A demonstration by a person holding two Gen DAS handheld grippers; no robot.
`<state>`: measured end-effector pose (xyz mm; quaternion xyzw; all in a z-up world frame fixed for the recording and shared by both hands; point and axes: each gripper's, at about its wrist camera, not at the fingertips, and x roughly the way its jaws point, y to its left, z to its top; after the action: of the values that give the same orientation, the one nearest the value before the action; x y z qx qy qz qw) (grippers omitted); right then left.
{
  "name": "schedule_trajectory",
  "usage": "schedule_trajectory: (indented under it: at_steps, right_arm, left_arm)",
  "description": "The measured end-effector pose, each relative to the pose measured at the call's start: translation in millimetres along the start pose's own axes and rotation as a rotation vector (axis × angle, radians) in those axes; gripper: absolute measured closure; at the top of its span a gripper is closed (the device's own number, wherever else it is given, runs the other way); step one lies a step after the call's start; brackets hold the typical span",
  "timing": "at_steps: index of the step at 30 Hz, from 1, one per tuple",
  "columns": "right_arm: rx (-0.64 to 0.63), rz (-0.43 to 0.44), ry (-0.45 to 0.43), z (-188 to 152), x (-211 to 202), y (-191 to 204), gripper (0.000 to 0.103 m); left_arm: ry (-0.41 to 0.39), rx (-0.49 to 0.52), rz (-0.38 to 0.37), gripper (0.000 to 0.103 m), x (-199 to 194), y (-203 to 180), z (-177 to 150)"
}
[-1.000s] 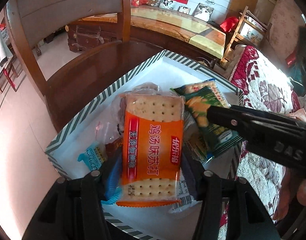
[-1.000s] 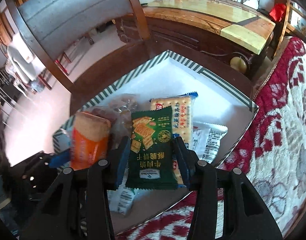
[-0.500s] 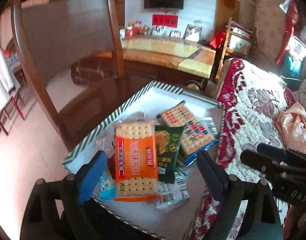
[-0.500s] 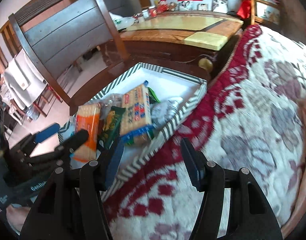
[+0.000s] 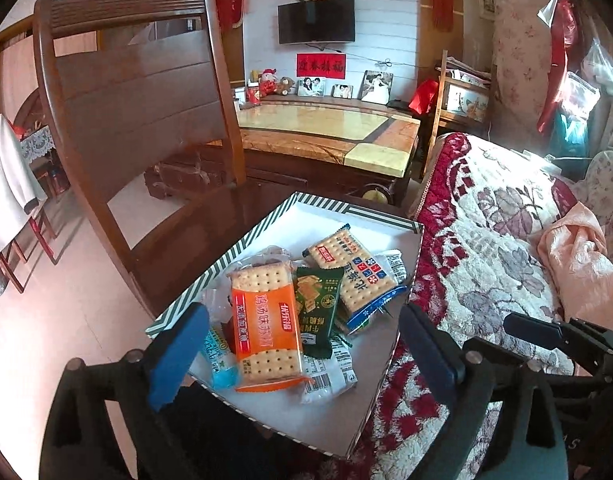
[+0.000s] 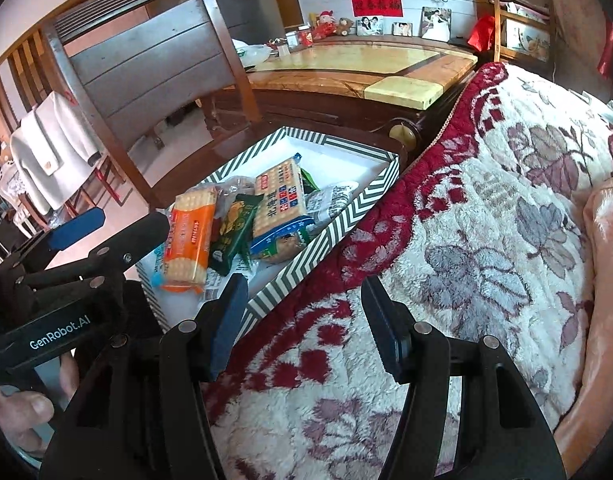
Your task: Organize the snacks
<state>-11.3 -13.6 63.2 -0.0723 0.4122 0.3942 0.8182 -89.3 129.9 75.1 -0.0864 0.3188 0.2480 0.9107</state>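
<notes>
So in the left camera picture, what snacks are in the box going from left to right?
Small light blue packet → orange cracker pack → dark green packet → cracker pack with the blue end, all in the striped box.

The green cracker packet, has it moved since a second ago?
Yes. The green cracker packet was between the right gripper fingers; now it lies in the striped box, between the orange and blue-edged packets.
</notes>
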Motion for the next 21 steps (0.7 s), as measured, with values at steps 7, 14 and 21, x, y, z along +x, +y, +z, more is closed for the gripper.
schedule_trajectory:
  at_steps: [7,14,21]
  right_arm:
    - [-0.012,-0.001,0.007,-1.1,-5.1,4.2,0.044]
    - [-0.026,0.004,0.020,-1.8,-2.5,9.2,0.044]
    - [-0.022,0.004,0.028,-1.7,-0.2,8.4,0.044]
  left_arm:
    - [-0.005,0.009,-0.010,0.000,-6.0,-2.1,-1.6]
    - [0.026,-0.005,-0.029,0.000,-1.6,0.8,-5.0]
    - [0.048,-0.022,-0.033,0.000,3.2,4.9,-5.7]
